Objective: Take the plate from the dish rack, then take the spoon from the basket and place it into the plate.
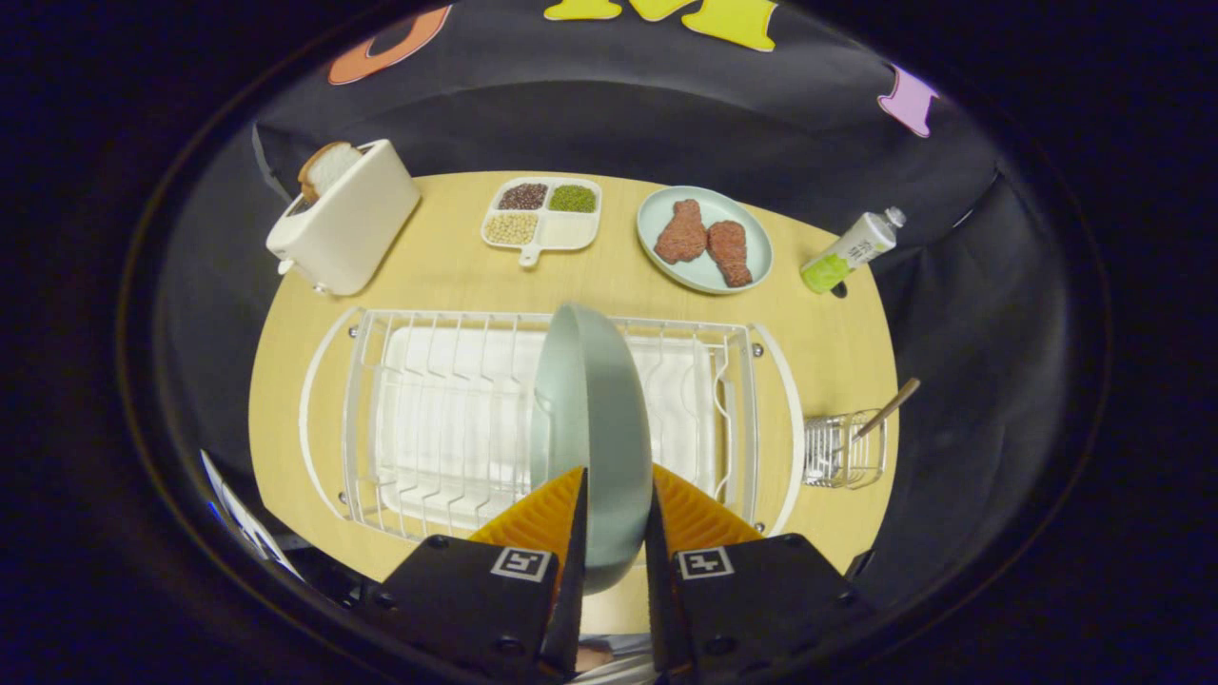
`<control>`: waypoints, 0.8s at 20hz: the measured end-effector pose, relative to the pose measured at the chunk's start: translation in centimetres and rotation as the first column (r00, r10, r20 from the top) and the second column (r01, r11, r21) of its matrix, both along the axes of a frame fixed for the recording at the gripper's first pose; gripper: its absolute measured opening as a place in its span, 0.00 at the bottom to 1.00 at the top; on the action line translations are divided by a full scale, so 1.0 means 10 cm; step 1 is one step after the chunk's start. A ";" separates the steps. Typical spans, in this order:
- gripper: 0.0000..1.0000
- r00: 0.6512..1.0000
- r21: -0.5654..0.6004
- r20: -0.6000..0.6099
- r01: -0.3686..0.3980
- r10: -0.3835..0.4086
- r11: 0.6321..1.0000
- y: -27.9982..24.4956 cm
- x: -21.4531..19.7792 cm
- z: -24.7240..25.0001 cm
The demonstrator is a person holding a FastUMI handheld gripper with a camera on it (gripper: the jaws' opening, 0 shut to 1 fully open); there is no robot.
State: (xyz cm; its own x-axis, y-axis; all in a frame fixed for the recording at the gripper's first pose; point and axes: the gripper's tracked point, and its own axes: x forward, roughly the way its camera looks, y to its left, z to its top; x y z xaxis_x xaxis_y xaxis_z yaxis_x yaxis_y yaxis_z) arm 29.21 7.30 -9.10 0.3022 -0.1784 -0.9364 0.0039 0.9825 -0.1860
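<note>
the pale green plate [595, 428] stands on edge between the fingers of the claw [617, 514], which is closed on its rim from both sides, above the white dish rack [447, 419]. the wooden-handled spoon [885, 411] leans in the small wire basket [845, 449] to the claw's right. beyond the rack on the desk [457, 276] sit a toaster [344, 224], a divided tray of beans [542, 214], a plate of meat [704, 240] and a bottle [852, 249].
</note>
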 end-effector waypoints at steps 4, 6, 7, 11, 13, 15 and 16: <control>0.25 0.991 -0.076 0.075 0.112 -0.106 0.991 -0.21 0.01 0.14; 0.24 0.987 -0.063 0.082 0.141 -0.136 0.988 -0.23 -0.01 0.13; 0.23 0.985 -0.052 0.089 0.150 -0.145 0.987 -0.24 -0.02 0.14; 0.23 0.981 -0.019 0.115 0.161 -0.158 0.987 -0.26 -0.09 0.13; 0.23 0.978 -0.044 0.149 0.152 -0.144 0.987 -0.24 -0.09 0.14; 0.23 0.976 -0.081 0.162 0.161 -0.146 0.984 -0.20 -0.13 0.14; 0.23 0.973 -0.114 0.180 0.169 -0.147 0.979 -0.20 -0.13 0.18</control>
